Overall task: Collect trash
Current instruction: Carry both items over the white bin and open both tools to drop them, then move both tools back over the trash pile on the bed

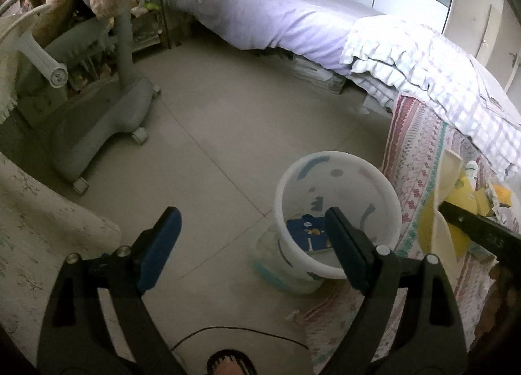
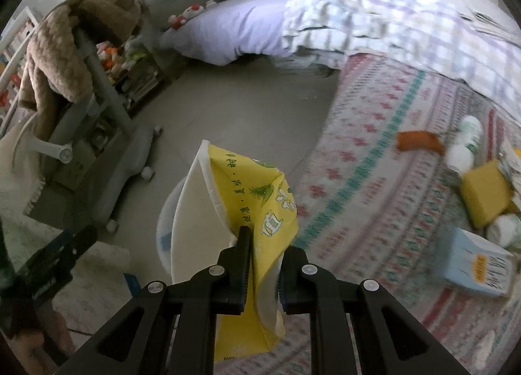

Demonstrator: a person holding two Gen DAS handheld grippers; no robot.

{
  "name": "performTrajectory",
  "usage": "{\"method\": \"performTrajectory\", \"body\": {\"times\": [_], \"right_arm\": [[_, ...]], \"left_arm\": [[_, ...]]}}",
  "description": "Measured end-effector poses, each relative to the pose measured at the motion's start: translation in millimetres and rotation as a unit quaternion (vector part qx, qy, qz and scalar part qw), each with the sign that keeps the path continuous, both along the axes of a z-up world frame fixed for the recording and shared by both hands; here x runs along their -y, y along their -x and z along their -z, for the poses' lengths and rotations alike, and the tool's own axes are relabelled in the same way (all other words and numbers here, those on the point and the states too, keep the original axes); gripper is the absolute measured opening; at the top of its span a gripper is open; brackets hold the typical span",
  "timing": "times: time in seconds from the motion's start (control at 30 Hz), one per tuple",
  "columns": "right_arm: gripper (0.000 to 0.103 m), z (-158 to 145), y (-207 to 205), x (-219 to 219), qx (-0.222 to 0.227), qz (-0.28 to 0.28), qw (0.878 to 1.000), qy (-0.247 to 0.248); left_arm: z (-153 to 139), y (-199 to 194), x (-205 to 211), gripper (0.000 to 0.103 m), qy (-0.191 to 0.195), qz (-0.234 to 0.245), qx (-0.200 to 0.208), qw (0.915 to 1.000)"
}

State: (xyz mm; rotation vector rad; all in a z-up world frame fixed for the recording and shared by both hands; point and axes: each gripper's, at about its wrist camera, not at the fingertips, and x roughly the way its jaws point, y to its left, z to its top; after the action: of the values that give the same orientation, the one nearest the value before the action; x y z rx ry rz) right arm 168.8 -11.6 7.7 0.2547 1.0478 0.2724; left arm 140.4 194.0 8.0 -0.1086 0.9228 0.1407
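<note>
Right tongs point(image 2: 264, 244) grasp a crushed yellow paper cup point(image 2: 260, 199); left tongs point(image 1: 252, 223) hang released above the floor.

Just beyond the left tongs' right finger stands the white bin point(image 1: 337, 212), a blue wrapper point(image 1: 307, 233) at its bottom, tight against the patterned bedspread point(image 1: 413, 179). From the right tongs the cup hides most of the bin point(image 2: 167, 212); to their right on the bedspread lie a yellow box point(image 2: 486, 192), white bottles point(image 2: 465, 144), an orange piece point(image 2: 418, 140) and a blue carton point(image 2: 478, 264), scarcely seen from the left. A grey wheeled chair point(image 1: 107, 114) stands to the left.
</note>
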Motion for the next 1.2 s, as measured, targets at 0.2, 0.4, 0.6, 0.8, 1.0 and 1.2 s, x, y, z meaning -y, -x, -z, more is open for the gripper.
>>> {"method": "performTrajectory", "body": {"times": [0.2, 0.4, 0.6, 0.8, 1.0, 1.2], "right_arm": [[0.020, 6, -18, -14, -0.010, 0.005, 1.000, -0.017], [0.071, -2, -14, 3, 0.009, 0.030, 0.999, -0.031], [0.071, -4, 3, 32, 0.008, 0.044, 0.999, -0.010], [0.071, -8, 33, 70, 0.010, 0.057, 0.998, 0.030], [0.077, -18, 67, 123, 0.020, 0.066, 0.995, 0.074], [0.081, -27, 93, 176, 0.034, 0.104, 0.990, 0.087]], "left_arm": [[1, 0, -9, 0.089, 0.014, -0.009, -0.005, 0.9999], [1, 0, -5, 0.089, 0.018, -0.005, -0.008, 0.9998], [2, 1, 6, 0.089, 0.011, 0.005, -0.012, 0.9999], [1, 9, 27, 0.099, 0.017, 0.023, -0.014, 0.9995], [-3, 19, 61, 0.102, -0.004, 0.050, -0.017, 0.9986], [-20, 31, 109, 0.102, -0.041, 0.105, -0.030, 0.9931]]}}
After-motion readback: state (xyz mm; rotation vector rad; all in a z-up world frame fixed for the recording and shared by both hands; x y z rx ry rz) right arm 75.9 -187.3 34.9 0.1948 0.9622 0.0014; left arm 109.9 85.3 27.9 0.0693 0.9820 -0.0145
